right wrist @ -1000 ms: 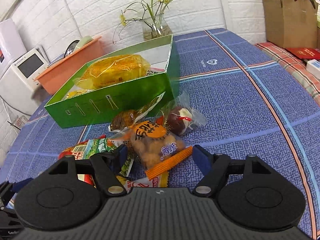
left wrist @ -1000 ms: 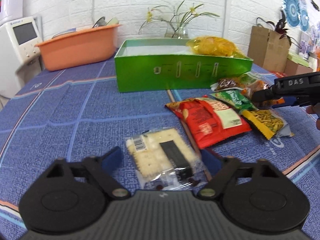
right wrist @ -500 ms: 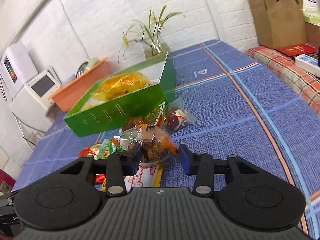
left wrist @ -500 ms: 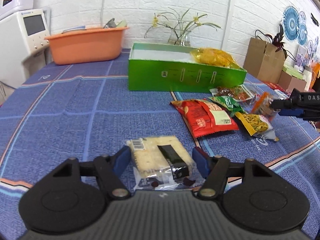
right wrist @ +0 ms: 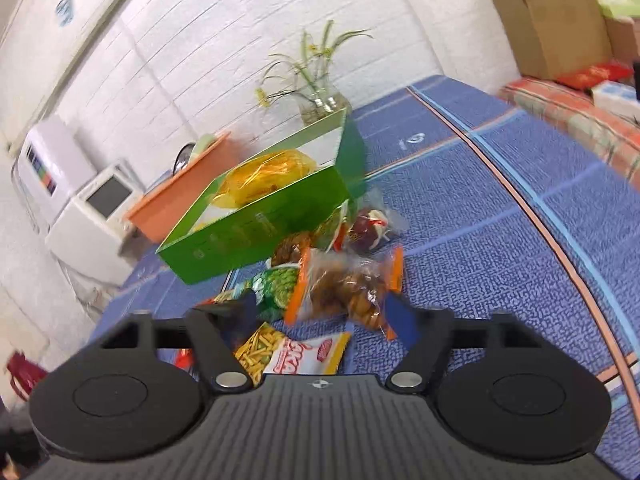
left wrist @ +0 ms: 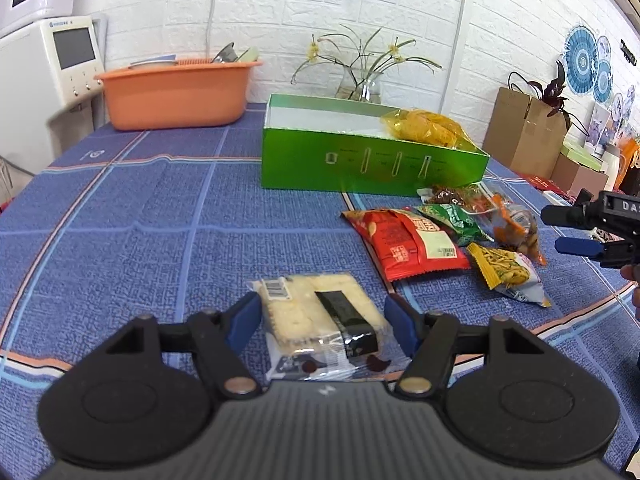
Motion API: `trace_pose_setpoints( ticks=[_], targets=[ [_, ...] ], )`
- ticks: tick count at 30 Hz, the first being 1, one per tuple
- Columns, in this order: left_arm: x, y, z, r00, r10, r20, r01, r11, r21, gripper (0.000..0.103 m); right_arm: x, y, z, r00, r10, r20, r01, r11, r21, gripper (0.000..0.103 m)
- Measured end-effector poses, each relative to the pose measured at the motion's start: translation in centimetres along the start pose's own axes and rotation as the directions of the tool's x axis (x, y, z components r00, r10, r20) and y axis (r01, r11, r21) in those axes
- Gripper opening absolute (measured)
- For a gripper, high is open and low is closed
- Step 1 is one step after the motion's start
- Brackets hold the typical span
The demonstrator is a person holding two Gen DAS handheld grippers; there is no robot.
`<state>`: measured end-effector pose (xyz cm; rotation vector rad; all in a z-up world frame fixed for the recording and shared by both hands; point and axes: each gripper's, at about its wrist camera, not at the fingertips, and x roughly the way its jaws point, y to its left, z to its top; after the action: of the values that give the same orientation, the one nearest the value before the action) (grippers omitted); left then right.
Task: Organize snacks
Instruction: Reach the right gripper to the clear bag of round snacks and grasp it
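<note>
Left wrist view: left tool [left wrist: 322,316] sits low over the blue worktop [left wrist: 120,240], blue fingers [left wrist: 244,318] spread wide on either side of the cracker pack [left wrist: 320,314]. Left pad looks just at the pack's edge, right pad apart from it; can't tell if there's real contact, no squeeze visible. Pack lies flat, barcode end pointing away. Green box [left wrist: 368,160] stands further back, open top, yellow bag [left wrist: 426,127] in its right end. In front of the box, right of centre: red packet [left wrist: 404,240], green packet [left wrist: 452,218], yellow-strip packet [left wrist: 506,270], touching or overlapping. Right tool [left wrist: 576,230] shows at the right edge, fingers apart, next to the orange-trimmed clear bag [left wrist: 514,224]. Orange tub [left wrist: 176,94] and flower vase [left wrist: 366,88] stand by the wall. Right wrist view, blurry: right tool [right wrist: 324,316] is parted wide. Orange-trimmed clear bag [right wrist: 348,286] sits between and just ahead of the fingers; right pad near its edge, grip can't be confirmed. Yellow-strip packet [right wrist: 288,354] lies under the tool, green packet [right wrist: 276,288] to the left, green box [right wrist: 264,216] with yellow bag [right wrist: 268,176] beyond.
</note>
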<state>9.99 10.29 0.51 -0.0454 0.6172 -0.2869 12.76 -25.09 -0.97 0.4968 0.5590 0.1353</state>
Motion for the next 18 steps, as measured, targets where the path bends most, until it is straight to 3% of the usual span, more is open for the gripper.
trace_pose_setpoints(
  ticks=[6, 13, 16, 17, 18],
  targets=[
    [0.4, 0.1, -0.2, 1.0, -0.023, -0.012, 0.023, 1.0, -0.007, 0.067, 2.9, 2.2, 0.7, 0.988, -0.146, -0.045, 0.135, 0.973, -0.185, 0.103],
    [0.5, 0.6, -0.3, 0.999, -0.03, -0.012, 0.03, 0.999, -0.019, 0.067, 6.9, 3.9, 0.6, 0.971, -0.196, -0.135, 0.131, 0.914, -0.384, 0.103],
    [0.7, 1.0, -0.2, 1.0, -0.025, -0.01, 0.025, 0.999, -0.025, 0.067, 6.8, 4.0, 0.2, 0.979, -0.177, -0.106, 0.117, 0.899, -0.422, 0.103],
    [0.8, 1.1, -0.1, 1.0, -0.023, -0.011, 0.023, 0.999, -0.027, 0.067, 6.6, 4.0, 0.2, 0.982, -0.155, -0.108, 0.096, 0.902, -0.421, 0.086],
    [0.9, 1.2, -0.1, 1.0, -0.022, -0.011, 0.021, 0.999, -0.029, 0.067, 6.4, 3.9, 0.3, 0.982, -0.149, -0.114, 0.089, 0.906, -0.414, 0.084]
  ],
)
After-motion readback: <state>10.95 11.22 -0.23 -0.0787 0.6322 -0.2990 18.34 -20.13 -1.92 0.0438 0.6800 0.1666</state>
